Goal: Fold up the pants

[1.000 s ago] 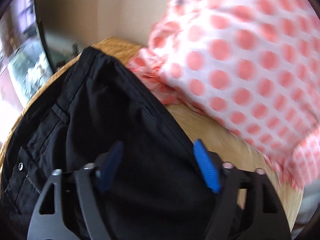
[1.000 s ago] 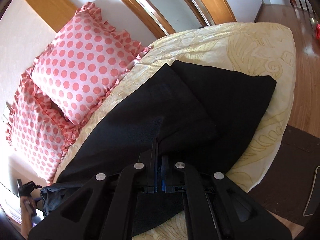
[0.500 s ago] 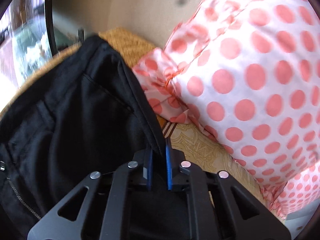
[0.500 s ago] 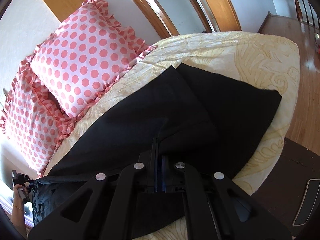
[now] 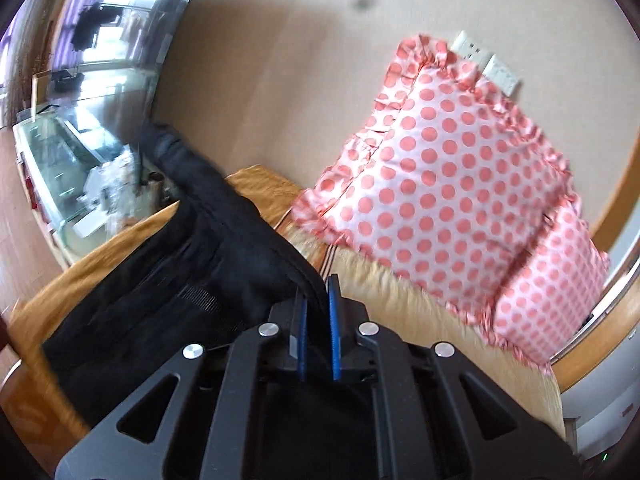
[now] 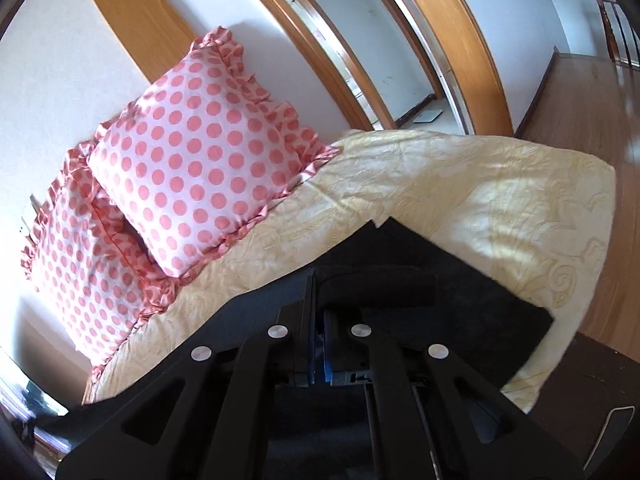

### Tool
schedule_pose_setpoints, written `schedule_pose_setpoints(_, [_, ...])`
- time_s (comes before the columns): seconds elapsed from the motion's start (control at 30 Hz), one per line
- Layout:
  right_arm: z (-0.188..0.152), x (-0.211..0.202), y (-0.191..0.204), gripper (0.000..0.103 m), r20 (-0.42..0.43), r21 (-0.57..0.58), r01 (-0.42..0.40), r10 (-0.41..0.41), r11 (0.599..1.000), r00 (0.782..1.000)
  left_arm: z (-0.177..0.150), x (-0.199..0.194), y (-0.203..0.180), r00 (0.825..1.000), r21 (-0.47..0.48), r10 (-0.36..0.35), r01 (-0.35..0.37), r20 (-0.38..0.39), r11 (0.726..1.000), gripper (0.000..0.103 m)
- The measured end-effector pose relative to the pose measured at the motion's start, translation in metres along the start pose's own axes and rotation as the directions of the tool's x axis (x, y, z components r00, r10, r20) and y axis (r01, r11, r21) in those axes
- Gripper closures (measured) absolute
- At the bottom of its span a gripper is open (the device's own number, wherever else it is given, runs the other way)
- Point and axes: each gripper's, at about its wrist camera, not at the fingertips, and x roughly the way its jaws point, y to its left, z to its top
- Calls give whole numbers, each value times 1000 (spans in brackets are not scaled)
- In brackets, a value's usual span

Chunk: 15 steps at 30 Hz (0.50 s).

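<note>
Left gripper (image 5: pixel 317 308) pinches edge of black pants (image 5: pixel 208 248), blue pads nearly together on fabric. Right gripper (image 6: pixel 319 312) clamped on pants, cloth bunched at tips. Pants lie on yellow bedspread (image 6: pixel 460 184), just beside polka-dot pillows (image 6: pixel 200 168); lifted edge off bedspread.

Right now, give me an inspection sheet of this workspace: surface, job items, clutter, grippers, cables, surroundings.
Surface: bed with a cream patterned bedspread.
Job's things: black pants, partly lifted off the bed.
Clutter: two pink polka-dot pillows at the wall.
Grippers: left hand-held gripper shut on the pants' edge; right hand-held gripper shut on the pants' fabric.
Cables: nothing seen.
Surroundings: wall sockets behind the pillows, wooden door frames, wood floor, glass cabinet.
</note>
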Motion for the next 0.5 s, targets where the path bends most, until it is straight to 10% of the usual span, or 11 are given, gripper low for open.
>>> schedule_pose_setpoints(0.33, [-18, 8, -26, 101, -74, 61, 53, -48, 997, 996, -121, -19, 85, 992, -122, 55, -69, -109, 990, 93])
schedule_pose_setpoints(0.5, [-16, 5, -23, 101, -69, 59, 53, -48, 997, 996, -115, -31, 103, 998, -237, 25, -39, -59, 971, 45])
